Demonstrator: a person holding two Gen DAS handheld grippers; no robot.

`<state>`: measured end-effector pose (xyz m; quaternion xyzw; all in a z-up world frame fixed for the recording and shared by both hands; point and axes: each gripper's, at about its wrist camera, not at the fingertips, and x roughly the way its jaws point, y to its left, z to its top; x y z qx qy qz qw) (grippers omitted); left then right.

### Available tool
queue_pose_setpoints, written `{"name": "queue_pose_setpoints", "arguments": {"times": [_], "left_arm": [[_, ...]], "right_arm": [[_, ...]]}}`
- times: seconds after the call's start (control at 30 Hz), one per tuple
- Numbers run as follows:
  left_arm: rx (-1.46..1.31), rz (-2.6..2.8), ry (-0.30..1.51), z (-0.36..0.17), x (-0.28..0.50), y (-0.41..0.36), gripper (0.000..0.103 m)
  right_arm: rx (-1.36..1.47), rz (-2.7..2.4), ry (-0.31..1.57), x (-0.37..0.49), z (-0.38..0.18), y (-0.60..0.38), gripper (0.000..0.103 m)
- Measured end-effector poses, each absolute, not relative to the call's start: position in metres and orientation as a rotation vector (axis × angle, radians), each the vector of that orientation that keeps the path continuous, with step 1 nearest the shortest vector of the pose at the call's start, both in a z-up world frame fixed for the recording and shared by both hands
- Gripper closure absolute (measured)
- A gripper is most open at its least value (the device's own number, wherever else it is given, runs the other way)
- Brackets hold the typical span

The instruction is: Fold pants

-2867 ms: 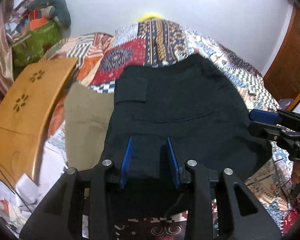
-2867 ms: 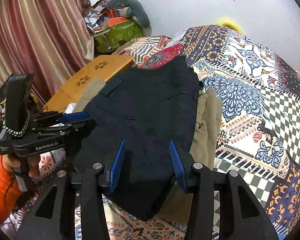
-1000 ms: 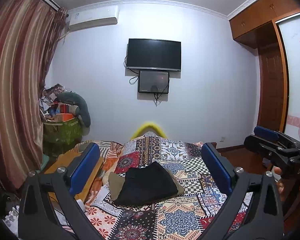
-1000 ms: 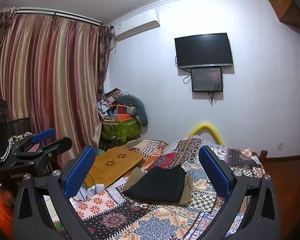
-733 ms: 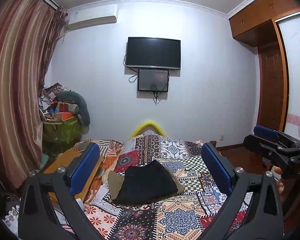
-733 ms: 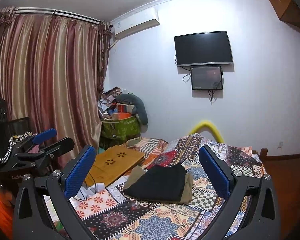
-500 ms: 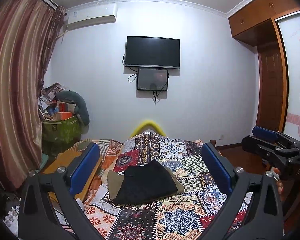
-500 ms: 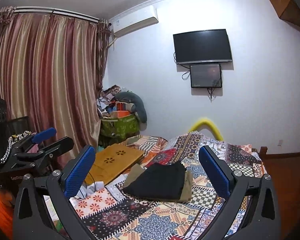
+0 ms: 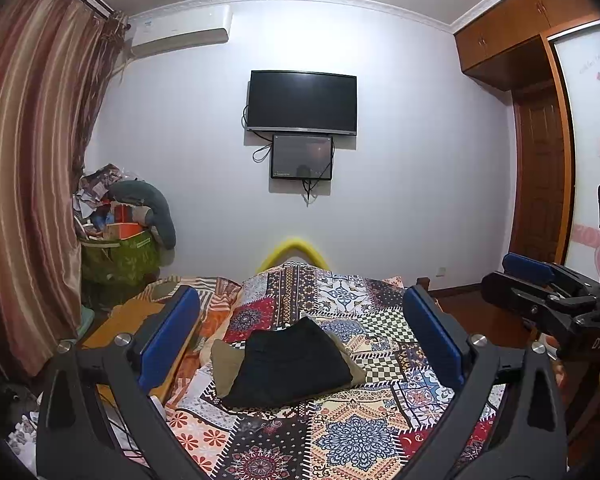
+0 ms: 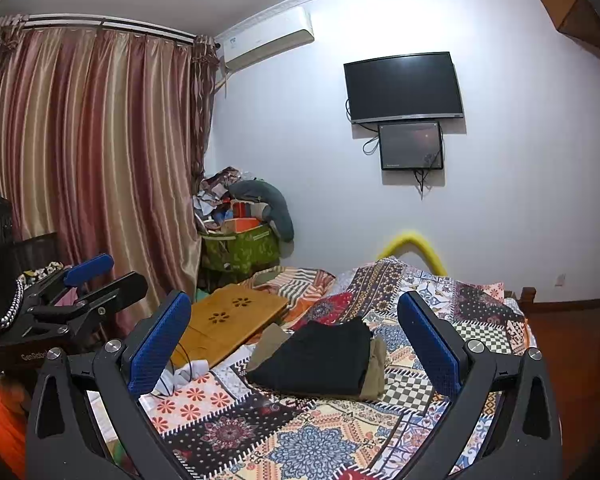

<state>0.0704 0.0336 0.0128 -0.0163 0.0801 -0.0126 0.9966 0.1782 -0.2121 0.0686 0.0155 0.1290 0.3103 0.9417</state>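
Folded black pants lie in a neat stack on the patchwork bedspread, on top of folded khaki pants. The black pants and the khaki pants show in the right wrist view too. My left gripper is wide open and empty, held well back from the stack. My right gripper is wide open and empty, also held back. Each gripper shows at the edge of the other's view: the right one, the left one.
A wooden lap desk lies on the bed left of the stack. A green box piled with clutter stands by the curtain. A TV hangs on the far wall. A wooden door is at right.
Both grippers have let go of the black pants, opened wide and pulled far back and up from the bed. Over the last second they have barely moved.
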Motion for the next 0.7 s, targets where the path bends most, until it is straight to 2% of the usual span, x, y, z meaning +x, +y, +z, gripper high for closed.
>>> {"name": "queue_pose_setpoints", "arguments": {"times": [0.7], "left_arm": [[-0.017, -0.057, 0.157, 0.013, 0.0698, 0.0319, 0.0]], "right_arm": [[0.035, 0.629, 0.264, 0.1787, 0.0689, -0.2136, 0.0]]}}
